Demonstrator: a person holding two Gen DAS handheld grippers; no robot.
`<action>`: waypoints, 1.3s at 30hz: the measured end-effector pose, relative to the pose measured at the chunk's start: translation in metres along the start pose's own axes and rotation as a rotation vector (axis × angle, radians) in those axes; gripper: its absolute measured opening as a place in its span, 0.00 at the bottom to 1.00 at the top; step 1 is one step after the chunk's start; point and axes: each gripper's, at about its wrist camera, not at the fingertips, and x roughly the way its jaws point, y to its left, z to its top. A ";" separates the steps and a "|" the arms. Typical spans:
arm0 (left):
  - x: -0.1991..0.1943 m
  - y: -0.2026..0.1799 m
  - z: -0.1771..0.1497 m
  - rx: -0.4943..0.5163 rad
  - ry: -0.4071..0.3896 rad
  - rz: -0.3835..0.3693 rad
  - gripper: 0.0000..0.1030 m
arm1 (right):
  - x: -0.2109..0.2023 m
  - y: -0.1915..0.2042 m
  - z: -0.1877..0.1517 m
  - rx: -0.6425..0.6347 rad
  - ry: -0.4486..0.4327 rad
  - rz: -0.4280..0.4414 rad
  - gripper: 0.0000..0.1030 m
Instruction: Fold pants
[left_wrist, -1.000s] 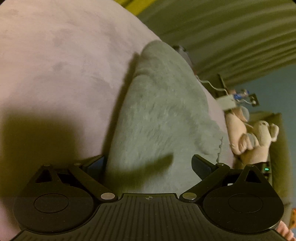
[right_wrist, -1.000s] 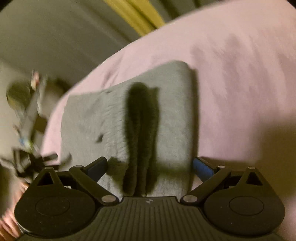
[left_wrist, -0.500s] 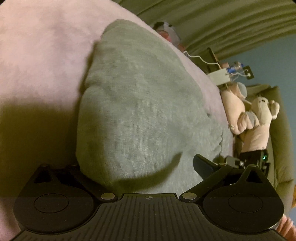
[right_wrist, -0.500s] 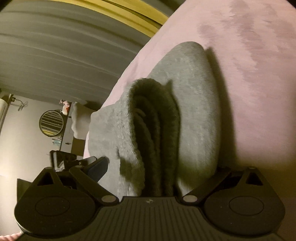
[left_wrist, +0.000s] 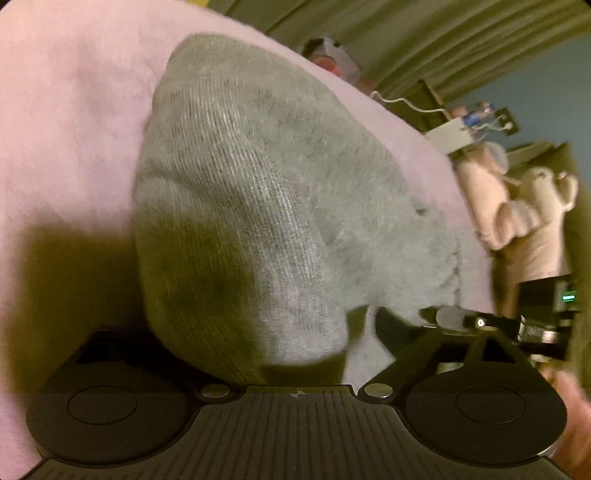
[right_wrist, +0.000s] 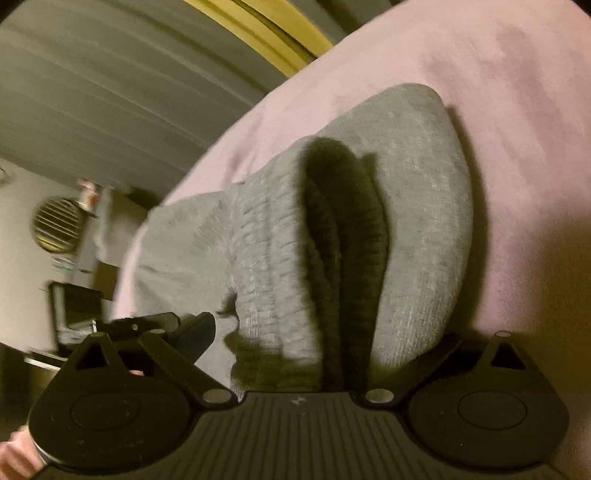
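Note:
The grey knit pants (left_wrist: 266, 206) lie folded into a thick bundle on the pink bed cover (left_wrist: 66, 110). My left gripper (left_wrist: 243, 332) is open around one end of the bundle; its left finger is hidden under the cloth, its right finger (left_wrist: 391, 325) lies on top. In the right wrist view the pants (right_wrist: 413, 229) show their stacked folded layers and ribbed waistband. My right gripper (right_wrist: 325, 332) is open around that end, left finger (right_wrist: 195, 328) above the cloth, right finger hidden beneath it.
The pink bed cover (right_wrist: 517, 110) stretches all around the bundle. Stuffed toys (left_wrist: 517, 206) and a white box with cables (left_wrist: 454, 133) sit past the bed's far edge. Grey curtains (right_wrist: 110, 92) and a round vent (right_wrist: 55, 225) are behind.
Both grippers have pushed in from above the bundle to straddle its two ends. The near ends of the pants have risen off the bed cover and fill more of each view.

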 end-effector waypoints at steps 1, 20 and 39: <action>-0.003 -0.001 -0.002 0.009 -0.004 0.036 0.57 | -0.001 0.010 -0.003 -0.059 -0.004 -0.056 0.89; -0.056 -0.051 0.023 0.022 -0.228 0.010 0.33 | -0.076 0.064 0.042 -0.199 -0.210 0.015 0.57; -0.043 -0.061 -0.064 0.093 -0.334 0.375 0.93 | -0.055 0.047 0.023 -0.174 -0.239 -0.184 0.96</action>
